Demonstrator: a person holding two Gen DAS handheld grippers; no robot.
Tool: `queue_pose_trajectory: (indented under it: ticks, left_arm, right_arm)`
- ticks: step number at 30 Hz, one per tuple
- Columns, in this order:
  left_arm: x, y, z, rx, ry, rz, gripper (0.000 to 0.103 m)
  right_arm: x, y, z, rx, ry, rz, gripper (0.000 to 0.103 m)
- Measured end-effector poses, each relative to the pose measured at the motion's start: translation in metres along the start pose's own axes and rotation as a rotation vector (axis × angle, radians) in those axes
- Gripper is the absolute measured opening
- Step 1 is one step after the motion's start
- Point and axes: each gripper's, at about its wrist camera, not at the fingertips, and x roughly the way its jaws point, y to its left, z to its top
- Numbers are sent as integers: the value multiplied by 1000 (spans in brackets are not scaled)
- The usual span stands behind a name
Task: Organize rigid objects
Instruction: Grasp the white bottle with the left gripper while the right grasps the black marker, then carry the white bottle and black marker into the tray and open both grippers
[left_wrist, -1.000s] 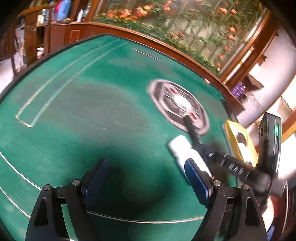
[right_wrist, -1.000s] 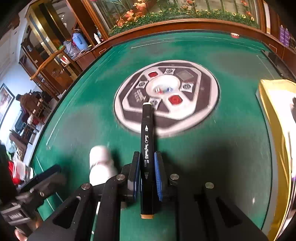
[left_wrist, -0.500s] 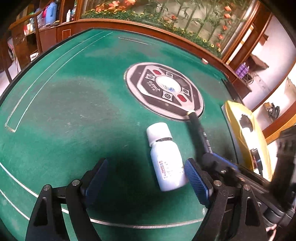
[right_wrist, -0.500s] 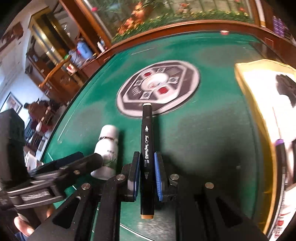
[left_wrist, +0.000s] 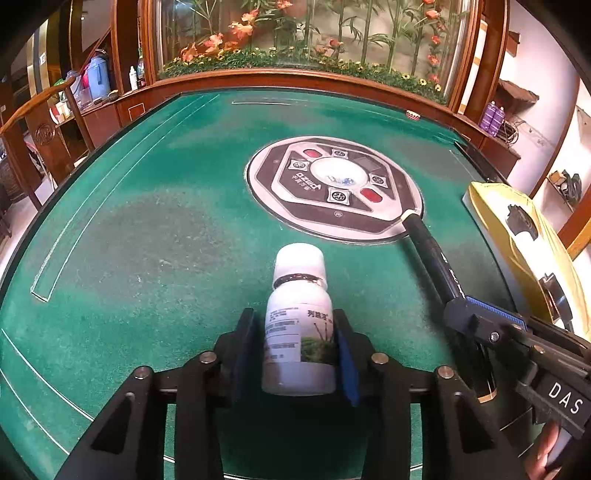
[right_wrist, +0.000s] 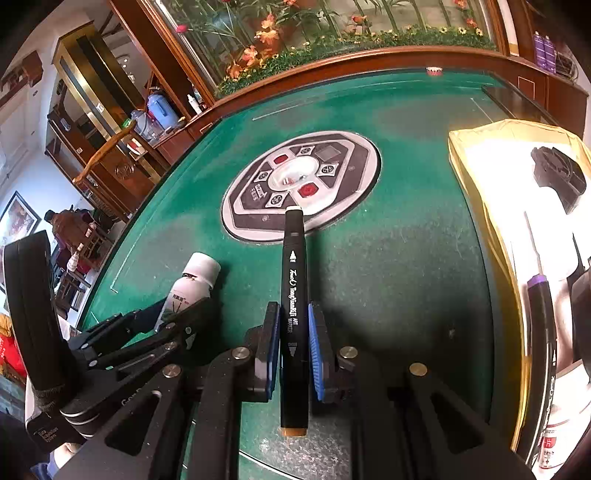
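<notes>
A white bottle (left_wrist: 299, 321) with a white cap lies on the green felt table (left_wrist: 147, 240), cap pointing away. My left gripper (left_wrist: 293, 317) is closing around its labelled body, both blue pads touching its sides. The same bottle (right_wrist: 192, 284) and left gripper (right_wrist: 173, 314) appear at the left of the right wrist view. My right gripper (right_wrist: 293, 314) is shut on a black art marker (right_wrist: 293, 295) that sticks out forward, its pale tip over the edge of the round panel. From the left wrist view, that marker (left_wrist: 432, 254) and right gripper (left_wrist: 476, 314) are to the right of the bottle.
A round grey control panel (left_wrist: 332, 192) sits in the table's middle. A yellow tray (right_wrist: 476, 177) at the right edge holds a purple-capped marker (right_wrist: 541, 314) and a black object (right_wrist: 557, 177). A wooden rim (left_wrist: 295, 79) borders the felt; a wooden chair (left_wrist: 44, 122) stands at left.
My left gripper swung over to the bottle and its jaws came together around it. The right gripper drifted right towards the yellow tray, still holding the marker.
</notes>
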Motion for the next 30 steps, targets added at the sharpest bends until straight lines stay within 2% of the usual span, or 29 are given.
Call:
queue_pose_trajectory:
  ticks: [11,13,16,30]
  left_arm:
    - [-1,1,1,-5,4,-40,40]
    - [-1,0,0,0,0,-35,36]
    - [-1,2,1,-11,-1,-44,36]
    - [-15,-4,1,14,-77,-24,36]
  right_arm:
    - [2,0,0,-3,3,3,14]
    - [1,0,0,-4,3,5,14]
    - [-1,1,0,-7,-5,8,14]
    - [-6,6,-1,-19,-22,20,14]
